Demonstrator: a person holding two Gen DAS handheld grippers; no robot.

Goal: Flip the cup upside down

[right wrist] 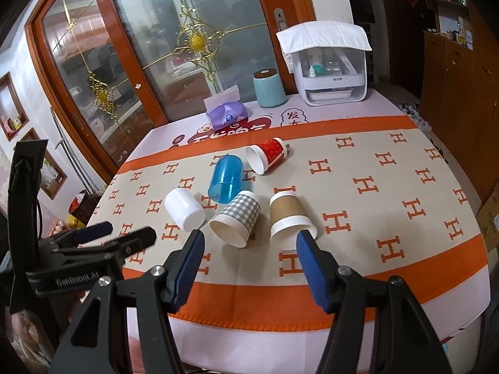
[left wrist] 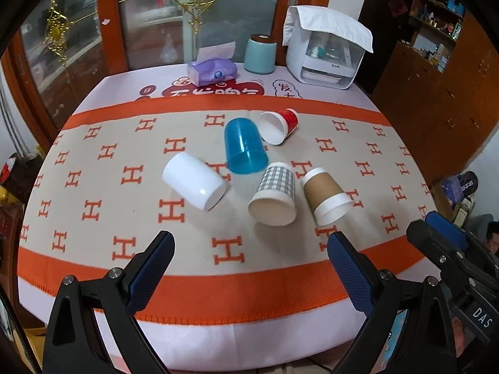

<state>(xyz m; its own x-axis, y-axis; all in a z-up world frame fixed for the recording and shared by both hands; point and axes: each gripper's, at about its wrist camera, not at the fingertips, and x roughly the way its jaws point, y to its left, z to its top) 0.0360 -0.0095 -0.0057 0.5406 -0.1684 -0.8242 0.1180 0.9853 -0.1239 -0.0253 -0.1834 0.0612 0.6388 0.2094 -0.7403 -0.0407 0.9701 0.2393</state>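
Note:
Several cups lie on their sides on the H-patterned cloth (left wrist: 93,168): a white cup (left wrist: 193,185) (right wrist: 184,208), a blue plastic cup (left wrist: 244,145) (right wrist: 226,179), a red paper cup (left wrist: 279,124) (right wrist: 266,155), a grey checked paper cup (left wrist: 274,194) (right wrist: 237,219) and a brown paper cup (left wrist: 326,196) (right wrist: 290,218). My left gripper (left wrist: 249,243) is open and empty, near the front edge, short of the cups. My right gripper (right wrist: 249,243) is open and empty, its right finger (right wrist: 307,249) just in front of the brown cup's rim.
At the table's back stand a purple tissue pack (left wrist: 212,70), a light blue canister (left wrist: 260,53) and a white cloth-covered appliance (left wrist: 324,50). A glass door with an orange frame (right wrist: 93,71) is behind. Wooden cabinets (left wrist: 436,93) stand to the right.

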